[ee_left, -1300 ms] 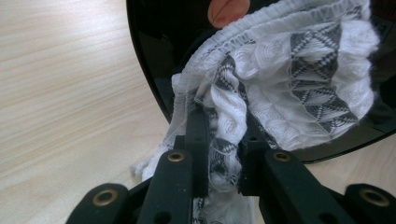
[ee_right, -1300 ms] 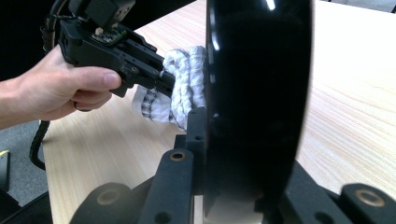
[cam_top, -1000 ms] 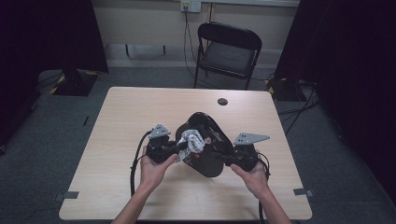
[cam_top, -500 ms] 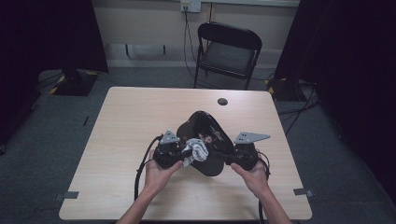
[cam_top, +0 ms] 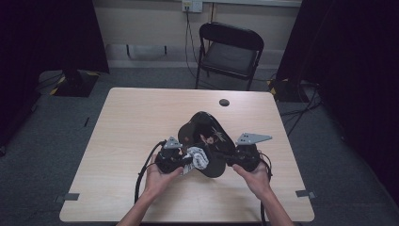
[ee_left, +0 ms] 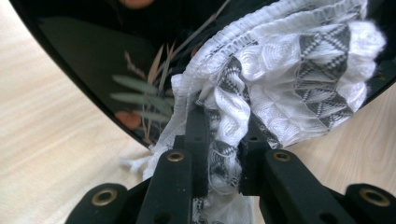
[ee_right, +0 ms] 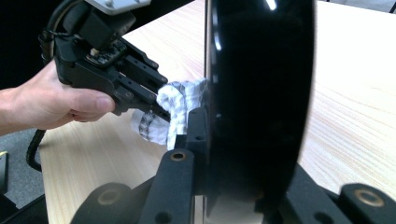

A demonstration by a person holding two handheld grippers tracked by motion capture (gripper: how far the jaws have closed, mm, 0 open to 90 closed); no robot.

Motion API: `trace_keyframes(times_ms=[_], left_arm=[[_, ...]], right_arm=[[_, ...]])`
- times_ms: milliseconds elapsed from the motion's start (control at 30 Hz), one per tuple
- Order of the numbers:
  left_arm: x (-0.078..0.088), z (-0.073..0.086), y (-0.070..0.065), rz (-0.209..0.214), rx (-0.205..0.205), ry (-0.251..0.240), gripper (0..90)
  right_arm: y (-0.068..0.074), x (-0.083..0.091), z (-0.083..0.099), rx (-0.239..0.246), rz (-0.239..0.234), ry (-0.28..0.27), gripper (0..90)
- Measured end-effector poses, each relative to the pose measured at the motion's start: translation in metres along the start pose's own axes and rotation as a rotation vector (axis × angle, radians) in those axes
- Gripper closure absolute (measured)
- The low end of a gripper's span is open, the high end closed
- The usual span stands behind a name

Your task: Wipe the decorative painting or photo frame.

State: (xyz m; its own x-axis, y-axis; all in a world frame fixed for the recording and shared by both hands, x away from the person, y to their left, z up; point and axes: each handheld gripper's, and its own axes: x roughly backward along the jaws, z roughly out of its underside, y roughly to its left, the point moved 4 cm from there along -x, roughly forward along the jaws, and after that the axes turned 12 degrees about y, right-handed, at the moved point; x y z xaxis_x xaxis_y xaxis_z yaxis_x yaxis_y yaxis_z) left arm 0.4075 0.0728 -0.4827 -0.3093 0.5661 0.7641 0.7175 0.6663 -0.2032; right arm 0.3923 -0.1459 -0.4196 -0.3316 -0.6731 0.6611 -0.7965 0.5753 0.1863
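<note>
Near counter edge, high view: two hands seen, each with a gripper. The left gripper [cam_top: 188, 162] is clamped on a bunched white-and-grey cloth [cam_top: 197, 157]; in the left gripper view the cloth [ee_left: 280, 79] is seen pinched between the jaws and pressed against the glossy face of a black plate [ee_left: 93, 60] with a painted leaf motif. The right gripper [cam_top: 230, 160] is closed on the plate's rim; in the right gripper view the plate [ee_right: 257, 93] is seen edge-on between the jaws, standing upright.

Plate [cam_top: 204, 141]: held just above the counter [cam_top: 131, 117], centre-front. Long axis runs from the near right to the far left; the decorated face is turned up and toward the left gripper.

Versus one second ago: the left gripper has been lowered and brought nearer the front edge, with the cloth carried down the plate's face. The right gripper and the plate are unchanged in place.

Room: bare counter to the left and behind the plate; less room on the right, where the right hand sits near the edge. A small dark disc [cam_top: 224, 102] lies near the far edge, well apart. A chair [cam_top: 230, 52] stands beyond the counter.
</note>
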Motion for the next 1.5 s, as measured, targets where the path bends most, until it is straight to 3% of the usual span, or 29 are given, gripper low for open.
trace_keyframes(times_ms=[200,400,533,700,900,967,1067,1233,1300,1333,1500], left_arm=[[-0.01,0.007,0.0,-0.017,-0.025,0.055,78.0],[-0.009,0.005,-0.002,-0.037,-0.027,0.061,78.2],[0.004,-0.002,-0.001,-0.031,-0.023,0.015,78.1],[0.039,-0.025,-0.003,-0.016,-0.011,-0.121,78.3],[0.062,-0.042,-0.009,-0.023,-0.022,-0.201,78.2],[0.06,-0.043,-0.01,-0.04,-0.036,-0.196,78.3],[0.054,-0.037,-0.008,-0.025,-0.023,-0.19,78.3],[0.028,-0.01,0.001,-0.039,0.006,-0.093,78.3],[0.023,-0.005,0.002,-0.062,-0.004,-0.069,78.3],[0.012,0.002,0.003,-0.066,-0.011,-0.011,78.2],[0.001,0.01,0.007,-0.064,0.01,0.029,78.3]], right_arm=[[-0.001,0.0,0.0,-0.003,0.003,-0.001,80.9],[-0.001,0.0,0.0,-0.002,0.002,-0.001,80.9],[-0.001,0.0,-0.001,0.0,0.001,0.001,81.0],[0.001,-0.002,-0.001,0.009,-0.01,0.004,81.0],[0.003,-0.003,-0.002,0.016,-0.019,0.008,81.1],[0.004,-0.003,-0.002,0.014,-0.019,0.012,81.0],[0.004,-0.003,-0.002,0.011,-0.017,0.016,80.8],[0.003,-0.002,-0.002,0.014,-0.022,0.021,80.9],[0.003,-0.002,-0.003,0.013,-0.024,0.021,80.8],[0.003,-0.002,-0.003,0.013,-0.025,0.019,80.9],[0.002,-0.003,-0.003,0.014,-0.023,0.02,80.7]])
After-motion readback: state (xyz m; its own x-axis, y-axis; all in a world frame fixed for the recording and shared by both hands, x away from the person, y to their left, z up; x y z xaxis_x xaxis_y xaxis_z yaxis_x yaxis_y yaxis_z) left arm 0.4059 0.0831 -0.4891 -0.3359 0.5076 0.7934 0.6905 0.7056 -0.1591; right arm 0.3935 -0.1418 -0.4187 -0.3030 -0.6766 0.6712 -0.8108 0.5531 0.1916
